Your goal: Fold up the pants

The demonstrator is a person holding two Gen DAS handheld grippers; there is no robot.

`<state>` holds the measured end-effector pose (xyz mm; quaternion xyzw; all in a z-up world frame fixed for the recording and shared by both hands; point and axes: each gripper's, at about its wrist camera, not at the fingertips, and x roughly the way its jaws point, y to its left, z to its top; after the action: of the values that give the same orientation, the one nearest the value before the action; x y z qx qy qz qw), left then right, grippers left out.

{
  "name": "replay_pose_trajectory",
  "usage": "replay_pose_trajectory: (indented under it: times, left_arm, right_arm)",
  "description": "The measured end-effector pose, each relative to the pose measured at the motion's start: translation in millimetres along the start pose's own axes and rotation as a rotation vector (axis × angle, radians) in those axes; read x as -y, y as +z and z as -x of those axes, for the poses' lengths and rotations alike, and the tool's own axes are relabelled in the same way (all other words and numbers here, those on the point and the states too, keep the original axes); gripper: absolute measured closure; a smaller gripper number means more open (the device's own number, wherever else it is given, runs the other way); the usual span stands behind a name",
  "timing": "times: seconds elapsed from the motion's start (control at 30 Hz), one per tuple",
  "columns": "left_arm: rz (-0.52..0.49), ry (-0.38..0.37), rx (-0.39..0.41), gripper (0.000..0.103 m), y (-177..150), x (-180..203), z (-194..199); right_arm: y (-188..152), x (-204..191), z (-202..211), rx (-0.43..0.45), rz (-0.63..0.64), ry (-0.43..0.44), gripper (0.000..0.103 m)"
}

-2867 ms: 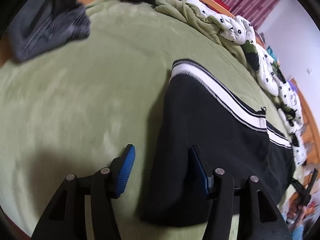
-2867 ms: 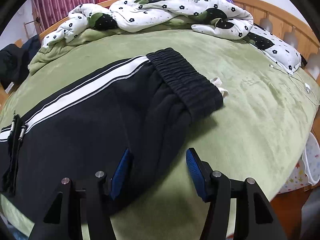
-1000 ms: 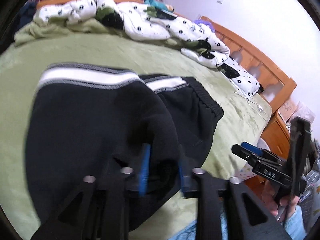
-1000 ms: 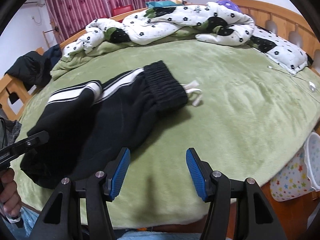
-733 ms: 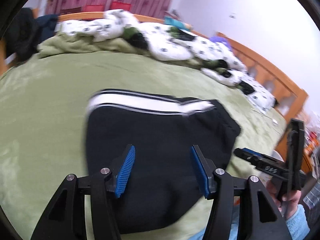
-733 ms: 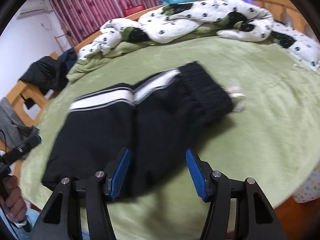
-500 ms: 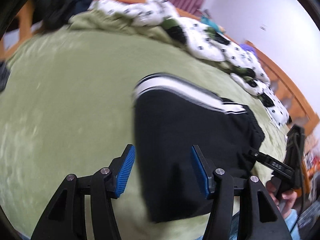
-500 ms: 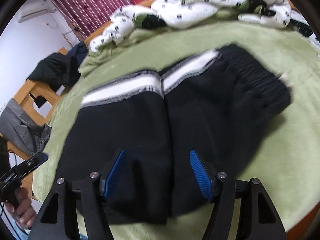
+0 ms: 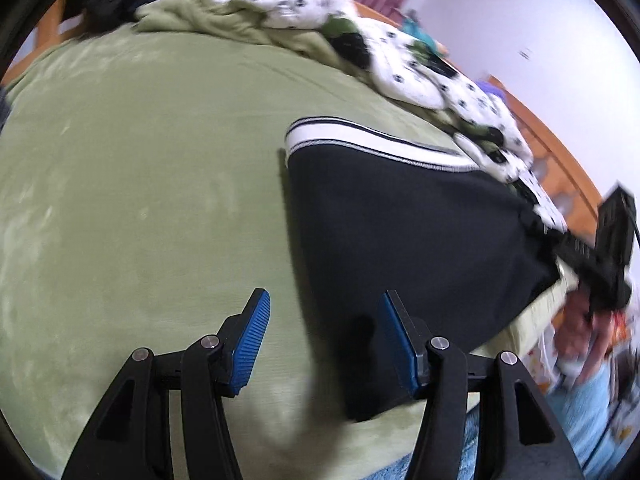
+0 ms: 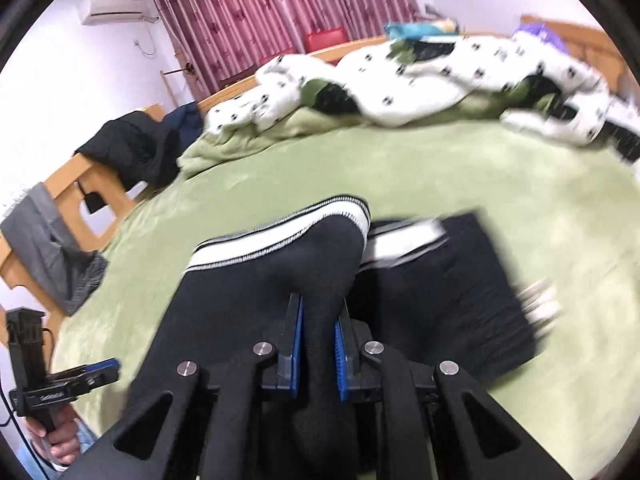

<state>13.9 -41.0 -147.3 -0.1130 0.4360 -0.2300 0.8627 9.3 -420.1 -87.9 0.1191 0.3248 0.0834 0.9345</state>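
Now the right gripper [image 10: 318, 346] pinches the pants [image 10: 320, 276]; the left gripper [image 9: 322, 344], half open and empty, should hold the 12 o'clock edge flat.

The bed [image 10: 460, 168], covered by a green plush blanket [image 9: 140, 200], carried the folded black pants [image 10: 248, 300] with white side stripes near its front edge. A rumpled white spotted quilt [image 10: 440, 76] lay heaped along the far side.
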Motion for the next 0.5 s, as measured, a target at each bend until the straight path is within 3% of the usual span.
replay_pose_trajectory:
  times: [0.2,0.3,0.5]
  left_arm:
    - [-0.106,-0.071,-0.063,0.045,-7,33,-15]
    - [-0.152,-0.103,-0.102,0.045,-18,43,-19]
    - [-0.268,-0.156,-0.16,0.037,-42,67,-18]
  right_arm:
    - [-16,65,4,-0.022,0.005,-0.195,0.09]
    - [-40,95,-7,-0.051,-0.085,-0.175,0.09]
    - [-38,92,2,-0.024,-0.098,-0.187,0.087]
